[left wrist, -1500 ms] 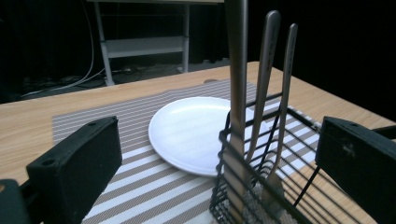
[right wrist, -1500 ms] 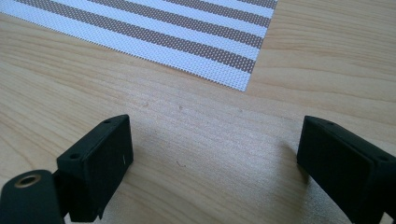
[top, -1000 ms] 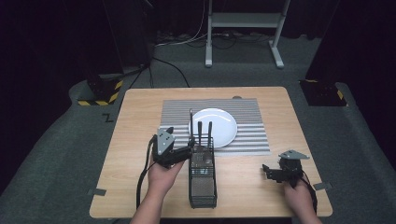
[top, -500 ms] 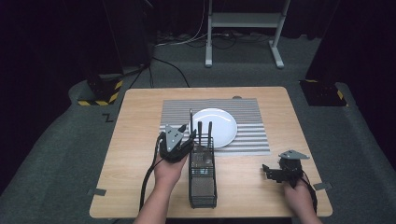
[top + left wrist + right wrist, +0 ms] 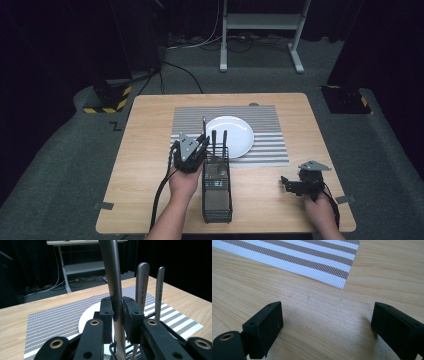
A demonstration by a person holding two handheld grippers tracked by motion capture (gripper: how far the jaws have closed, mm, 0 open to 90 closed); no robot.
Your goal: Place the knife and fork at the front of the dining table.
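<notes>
We find the left tongs (image 5: pixel 117 312) clenched on the handle of the tallest utensil (image 5: pixel 112 277), their jaws having just been closing with that handle between them. The utensil stands upright at the far end of the black wire caddy (image 5: pixel 216 187), which sits on the worktop (image 5: pixel 150 135) near the person's side, just near of the white plate (image 5: pixel 232 134) on the striped placemat (image 5: pixel 190 122). Two more utensil handles (image 5: pixel 142 282) stand just to its right in the left gripper view. The right tongs (image 5: pixel 324 325) rest released over bare wood at the near right, well apart from the caddy.

We judge the grasp step complete. The next move calls for a straight upward lift until the utensil's hidden working end clears the wire rim.
</notes>
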